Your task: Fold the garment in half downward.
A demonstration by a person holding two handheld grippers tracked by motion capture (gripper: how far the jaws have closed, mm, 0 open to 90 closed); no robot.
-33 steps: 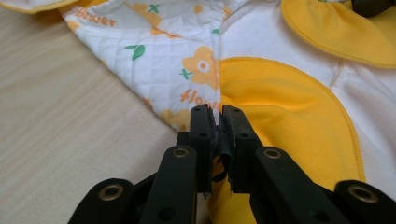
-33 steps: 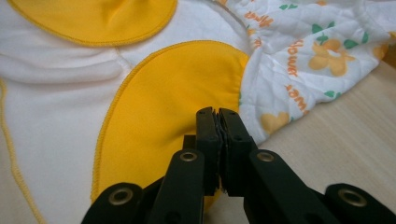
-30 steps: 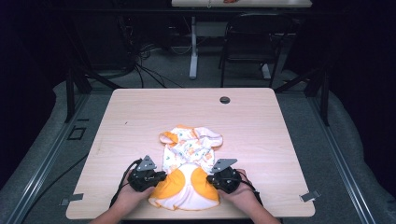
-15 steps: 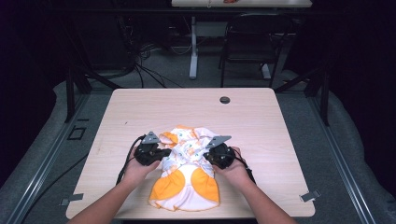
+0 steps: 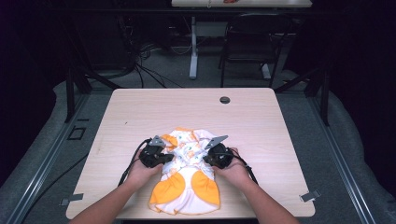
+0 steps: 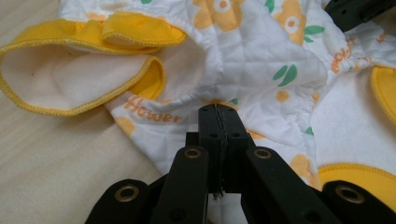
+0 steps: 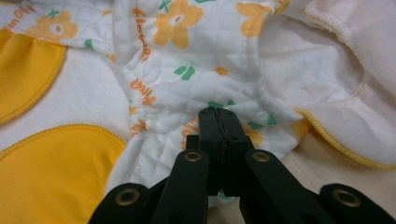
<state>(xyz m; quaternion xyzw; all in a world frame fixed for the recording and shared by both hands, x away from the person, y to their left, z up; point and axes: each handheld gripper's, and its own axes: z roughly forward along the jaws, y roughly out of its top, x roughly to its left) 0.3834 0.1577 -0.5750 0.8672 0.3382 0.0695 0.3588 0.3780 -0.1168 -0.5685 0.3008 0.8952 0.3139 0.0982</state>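
Left gripper (image 5: 164, 156) and right gripper (image 5: 208, 157) both clamped on white quilted baby garment (image 5: 187, 179) with orange flower print, yellow trim and patches, crumpled at 6 o'clock on light wooden table (image 5: 140, 112).

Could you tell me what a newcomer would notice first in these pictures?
Probably the white quilted baby garment with orange flowers and yellow trim, lying at the near edge of the pale wooden table. Next, the two black claws on its two sides: the left claw and the right claw, each with jaws together against the fabric.
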